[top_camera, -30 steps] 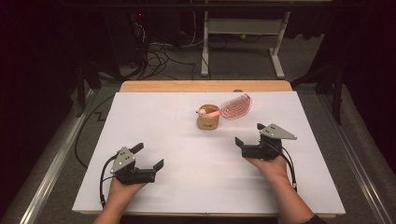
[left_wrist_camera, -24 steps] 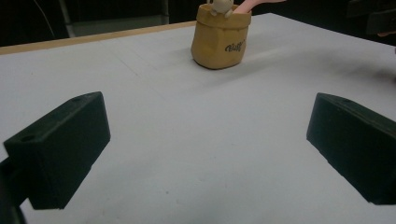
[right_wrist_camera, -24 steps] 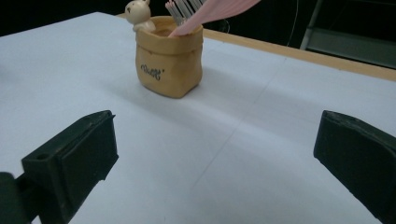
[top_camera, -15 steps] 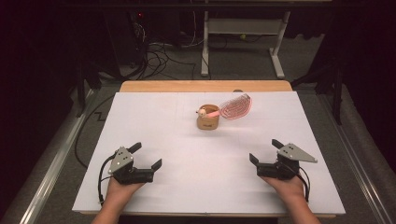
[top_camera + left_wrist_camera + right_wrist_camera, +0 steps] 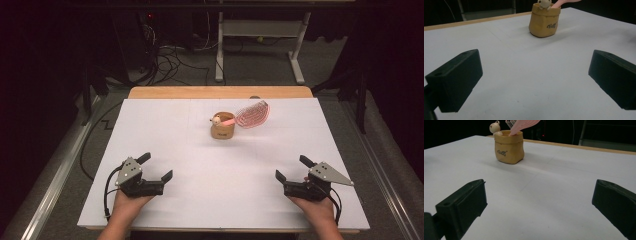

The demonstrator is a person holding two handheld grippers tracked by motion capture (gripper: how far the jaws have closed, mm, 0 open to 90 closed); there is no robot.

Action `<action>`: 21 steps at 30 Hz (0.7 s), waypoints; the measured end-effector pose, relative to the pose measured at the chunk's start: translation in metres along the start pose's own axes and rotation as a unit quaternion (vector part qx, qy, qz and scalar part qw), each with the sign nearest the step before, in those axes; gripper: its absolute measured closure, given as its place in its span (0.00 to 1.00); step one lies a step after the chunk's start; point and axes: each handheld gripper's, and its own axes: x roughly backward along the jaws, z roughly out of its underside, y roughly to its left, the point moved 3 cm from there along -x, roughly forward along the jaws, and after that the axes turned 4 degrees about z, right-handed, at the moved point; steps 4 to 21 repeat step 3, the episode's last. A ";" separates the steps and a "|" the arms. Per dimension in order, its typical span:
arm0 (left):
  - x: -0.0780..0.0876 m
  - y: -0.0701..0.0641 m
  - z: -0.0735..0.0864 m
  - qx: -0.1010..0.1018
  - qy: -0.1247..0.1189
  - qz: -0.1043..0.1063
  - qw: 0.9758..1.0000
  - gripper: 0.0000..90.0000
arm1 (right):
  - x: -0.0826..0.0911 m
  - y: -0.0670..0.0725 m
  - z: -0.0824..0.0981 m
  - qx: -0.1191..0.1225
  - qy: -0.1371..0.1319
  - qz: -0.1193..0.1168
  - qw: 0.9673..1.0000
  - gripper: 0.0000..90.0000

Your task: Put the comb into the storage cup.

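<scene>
White paper covers the table [image 5: 165, 125], dark floor and cables beyond it. Both grippers rest low on it near the person's edge, the left gripper [image 5: 156, 167] and right gripper [image 5: 291, 168] each with jaws spread wide, holding nothing. Ahead of both and between them, well apart, stands a tan pouch-shaped cup [image 5: 223, 130] holding a pink hairbrush [image 5: 251, 114] that leans away toward the right gripper's side.

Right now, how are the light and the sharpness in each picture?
High view: the white table is evenly lit, the room behind is dark, and the pouch with the pink brush looks slightly soft. Left gripper view: the near jaws are blurred and the pouch throws a faint shadow. Right gripper view: the brush is cut by the top edge.
</scene>
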 end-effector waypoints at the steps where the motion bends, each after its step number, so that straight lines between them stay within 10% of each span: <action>1: 0.000 0.000 0.000 0.000 0.000 0.000 1.000 0.00 | 0.000 -0.001 0.000 -0.003 -0.001 0.002 1.000 0.00; 21: 0.001 0.000 0.000 0.000 -0.001 -0.001 1.000 0.00 | 0.000 -0.003 0.000 -0.009 -0.001 0.003 1.000 0.00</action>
